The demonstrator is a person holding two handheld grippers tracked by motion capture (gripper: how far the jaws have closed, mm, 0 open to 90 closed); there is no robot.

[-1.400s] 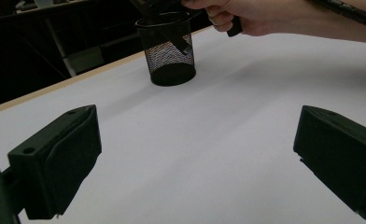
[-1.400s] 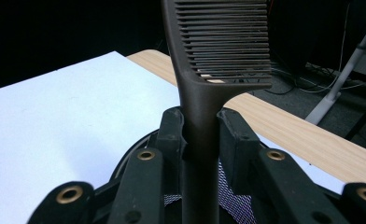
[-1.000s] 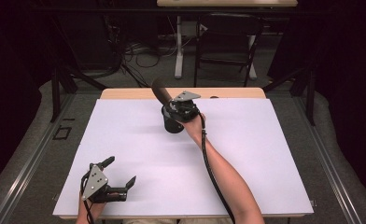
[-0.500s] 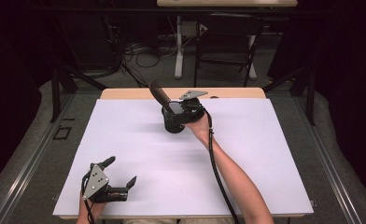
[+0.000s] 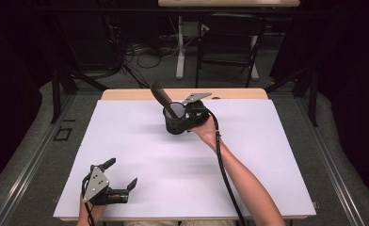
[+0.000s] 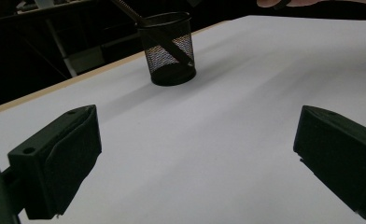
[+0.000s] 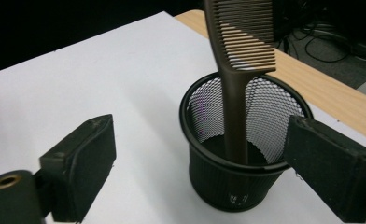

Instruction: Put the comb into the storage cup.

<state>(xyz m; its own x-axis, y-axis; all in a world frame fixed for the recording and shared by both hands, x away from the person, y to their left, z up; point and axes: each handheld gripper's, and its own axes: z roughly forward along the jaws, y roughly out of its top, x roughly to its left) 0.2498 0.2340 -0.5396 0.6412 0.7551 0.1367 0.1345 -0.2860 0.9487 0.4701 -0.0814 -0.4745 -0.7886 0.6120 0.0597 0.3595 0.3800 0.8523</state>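
Right gripper view — comb [image 7: 239,56], mesh cup [image 7: 237,154], unlabelled

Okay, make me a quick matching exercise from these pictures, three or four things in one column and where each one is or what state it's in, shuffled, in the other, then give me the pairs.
Things:
1. comb
2. mesh cup
3. left gripper
4. right gripper

Places or states:
A. open, jaws either side of the mesh cup
B. standing on the white sheet near the table's far edge
C. open, near the front edge, nothing between its jaws
D. leaning, handle down, inside the cup

Pairs: 1-D, 2-B, 3-C, 4-A
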